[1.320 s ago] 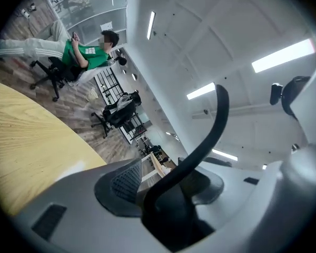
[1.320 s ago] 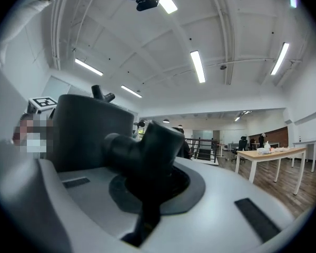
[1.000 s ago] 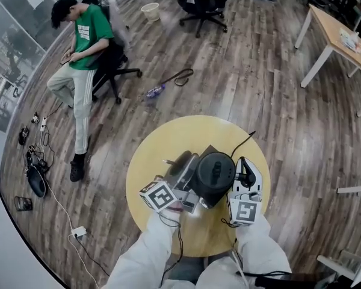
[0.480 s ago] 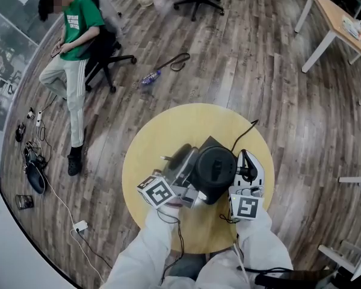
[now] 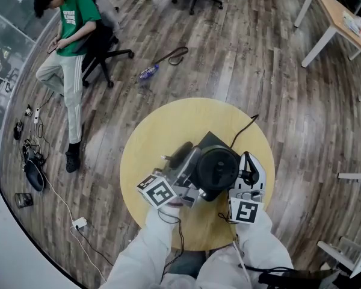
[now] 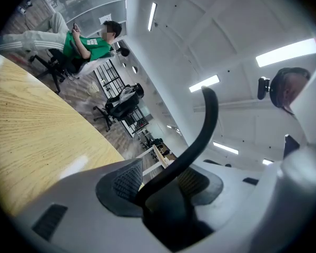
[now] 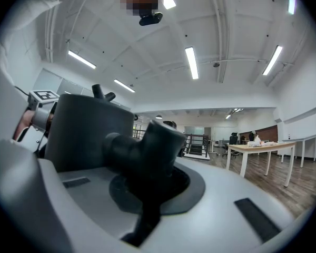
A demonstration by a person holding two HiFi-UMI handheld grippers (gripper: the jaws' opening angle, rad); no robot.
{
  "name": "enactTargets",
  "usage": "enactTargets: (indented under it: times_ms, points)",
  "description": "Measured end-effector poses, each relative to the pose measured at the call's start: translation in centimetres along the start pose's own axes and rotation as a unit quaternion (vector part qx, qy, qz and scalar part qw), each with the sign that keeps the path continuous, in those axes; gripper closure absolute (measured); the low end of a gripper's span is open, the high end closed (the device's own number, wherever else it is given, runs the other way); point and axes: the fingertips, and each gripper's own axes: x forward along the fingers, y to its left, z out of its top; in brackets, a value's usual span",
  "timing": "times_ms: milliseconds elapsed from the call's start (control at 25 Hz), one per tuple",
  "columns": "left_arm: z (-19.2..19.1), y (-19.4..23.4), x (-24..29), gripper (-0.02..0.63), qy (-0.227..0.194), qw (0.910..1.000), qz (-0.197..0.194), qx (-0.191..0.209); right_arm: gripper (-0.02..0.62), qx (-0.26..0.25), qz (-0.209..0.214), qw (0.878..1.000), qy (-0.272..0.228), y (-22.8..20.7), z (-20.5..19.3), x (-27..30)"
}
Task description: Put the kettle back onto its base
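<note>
Kettle (image 5: 216, 168) stands upright, handle (image 5: 247, 174) toward right tool (image 5: 249, 179).

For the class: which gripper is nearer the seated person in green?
Left. The left gripper sits on the kettle's side toward that person; the right gripper grips the handle on the opposite side.

A grey-brown wood-plank floor (image 5: 259, 59) surrounds a round yellow table (image 5: 162, 131). A wooden desk (image 5: 340, 26) on white legs stands far right. A person (image 5: 72, 23) sits on an office chair (image 5: 103, 48) beside what seems a glass partition (image 5: 12, 23). Strip lights (image 7: 192, 62) line the white ceiling (image 7: 242, 30).
</note>
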Motion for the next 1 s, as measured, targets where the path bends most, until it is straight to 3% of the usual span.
enactTargets:
  times_ms: [160,520,800,1000]
  points:
    - [0.1,0.1,-0.4,0.402,0.001,0.9999,0.011,0.006,0.584,0.021,-0.006,1.0,-0.012,0.6,0.4,-0.4]
    - [1.0,0.8,-0.3,0.403,-0.003,0.9996,0.027,0.007,0.584,0.01,-0.005,1.0,-0.02,1.1,0.7,0.5]
    - [0.3,0.1,0.8,0.416,0.008,0.9998,0.017,0.012,0.584,0.009,-0.015,1.0,-0.022,-0.3,0.4,0.6]
    - [-0.1,0.0,0.4,0.414,0.003,0.9999,0.01,-0.009,0.584,0.013,-0.015,1.0,-0.011,-0.4,0.1,0.0]
